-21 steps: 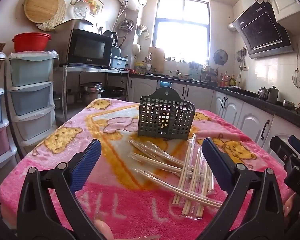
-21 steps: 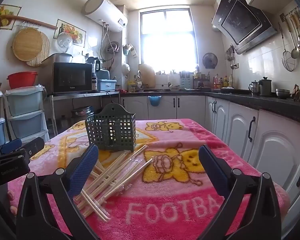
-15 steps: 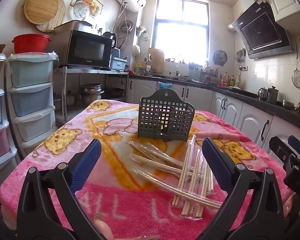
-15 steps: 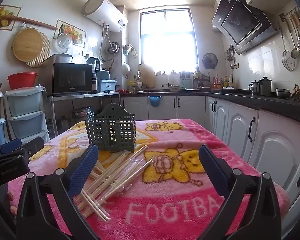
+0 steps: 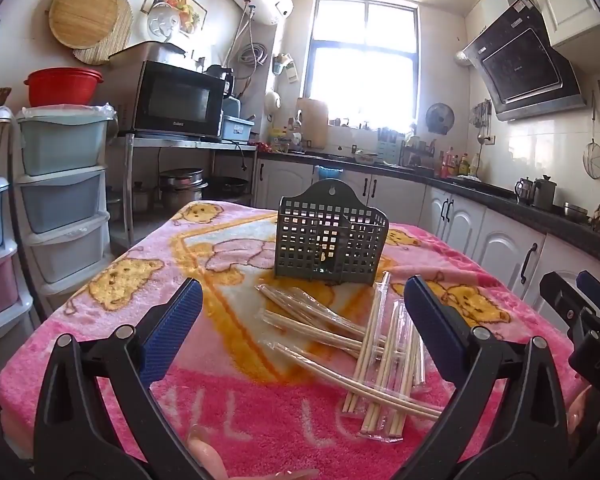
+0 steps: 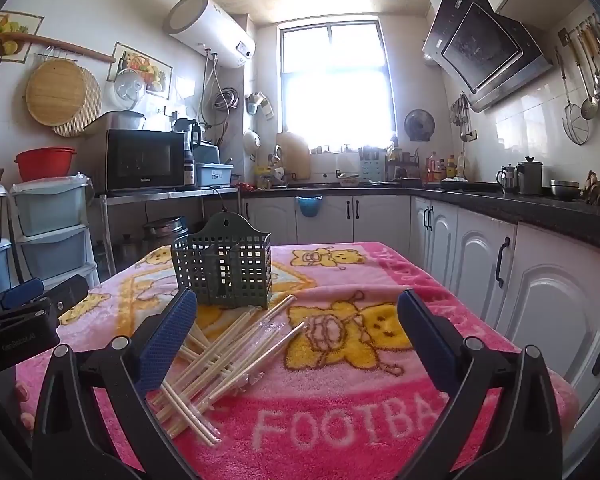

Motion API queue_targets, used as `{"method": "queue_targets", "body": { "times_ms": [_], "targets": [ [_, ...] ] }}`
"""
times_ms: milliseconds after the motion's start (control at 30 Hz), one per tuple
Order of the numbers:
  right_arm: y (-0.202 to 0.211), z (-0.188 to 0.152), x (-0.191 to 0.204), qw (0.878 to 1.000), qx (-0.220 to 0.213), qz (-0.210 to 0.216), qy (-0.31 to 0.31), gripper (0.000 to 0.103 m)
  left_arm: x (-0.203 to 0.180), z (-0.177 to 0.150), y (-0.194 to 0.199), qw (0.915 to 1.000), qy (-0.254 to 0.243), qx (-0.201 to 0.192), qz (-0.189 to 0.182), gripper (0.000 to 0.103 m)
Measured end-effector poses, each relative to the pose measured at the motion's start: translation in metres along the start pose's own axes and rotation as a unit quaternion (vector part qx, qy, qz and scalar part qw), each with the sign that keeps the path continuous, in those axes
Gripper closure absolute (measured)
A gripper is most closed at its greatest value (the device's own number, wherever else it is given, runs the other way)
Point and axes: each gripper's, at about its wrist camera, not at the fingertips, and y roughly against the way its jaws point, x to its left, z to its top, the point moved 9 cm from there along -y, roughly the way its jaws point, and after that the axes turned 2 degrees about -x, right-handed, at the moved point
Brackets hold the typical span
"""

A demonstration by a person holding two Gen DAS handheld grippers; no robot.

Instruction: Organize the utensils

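Note:
A dark green lattice utensil holder (image 5: 331, 238) (image 6: 223, 269) stands upright near the middle of the pink blanket-covered table (image 5: 236, 392) (image 6: 340, 420). Several pairs of wooden chopsticks in clear wrappers (image 5: 364, 340) (image 6: 228, 356) lie scattered in front of it. My left gripper (image 5: 300, 300) hovers open above the table's near edge, short of the chopsticks, nothing between its blue pads. My right gripper (image 6: 296, 320) also stands open and empty, with the chopsticks low to its left. Each gripper shows at the edge of the other's view.
Stacked plastic drawers (image 5: 60, 200) stand left of the table. White cabinets under a dark counter (image 6: 520, 208) run along the right and far walls. A microwave (image 5: 176, 100) sits on a metal rack at the back left. A person's fingers (image 5: 208, 458) show at the bottom.

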Motion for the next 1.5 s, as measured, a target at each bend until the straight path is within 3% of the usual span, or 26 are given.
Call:
{"method": "queue_targets", "body": {
  "times_ms": [1500],
  "targets": [
    [0.0004,0.0056,-0.0001,1.0,-0.004,0.009,0.003,0.006,-0.0038,-0.0013,-0.0043,0.9999,0.004,0.009,-0.005,0.01]
  ]
}}
